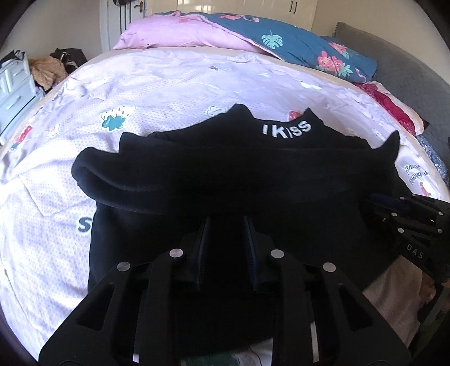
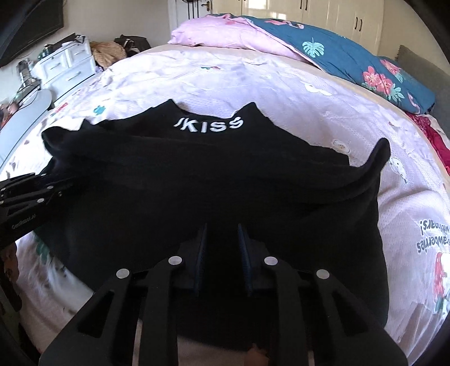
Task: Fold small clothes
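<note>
Both tools (image 1: 226, 225) (image 2: 222, 231) on black garment (image 1: 225, 174)

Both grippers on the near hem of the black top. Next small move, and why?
Probably lift the near hem and carry it toward the KISS lettering. Left gripper and right gripper seem closed on the black top, which lies spread on the bed, unfolded lengthwise.

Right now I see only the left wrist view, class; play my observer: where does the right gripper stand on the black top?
Observer: The right gripper points down at the near part of the black top, jaws narrow; I cannot tell if they pinch cloth.
Operator: Anything left of the bed?
Observer: A dark screen hangs on the wall, left of the white drawer unit.
Operator: And lower down?
Observer: A grey rounded board lies along the bed's left edge.
</note>
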